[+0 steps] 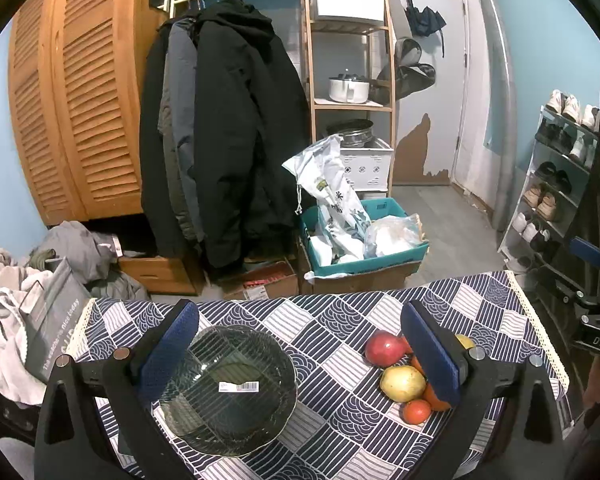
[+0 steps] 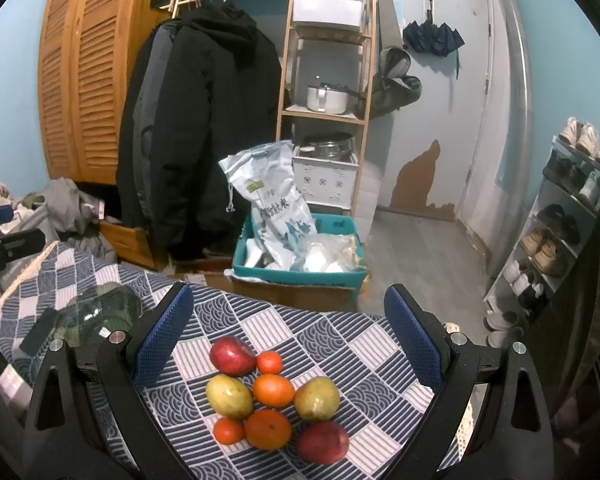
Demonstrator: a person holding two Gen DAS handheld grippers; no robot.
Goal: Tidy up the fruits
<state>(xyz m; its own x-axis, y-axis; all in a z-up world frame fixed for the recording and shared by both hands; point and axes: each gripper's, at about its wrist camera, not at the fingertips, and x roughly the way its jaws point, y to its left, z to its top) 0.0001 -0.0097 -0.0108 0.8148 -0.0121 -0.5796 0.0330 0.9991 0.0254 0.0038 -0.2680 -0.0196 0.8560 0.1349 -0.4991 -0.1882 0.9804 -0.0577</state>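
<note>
Both grippers hang spread and empty over the patterned tablecloth.

The left gripper frames a ribbed glass plate lying flat with a barcode sticker on it. The right gripper frames the fruit cluster: two red fruits, two yellow-green ones and four oranges, touching, well right of the plate.

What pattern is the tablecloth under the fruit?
Navy-and-white patchwork tablecloth of wave and stripe squares; clearest in the right wrist view.
</note>
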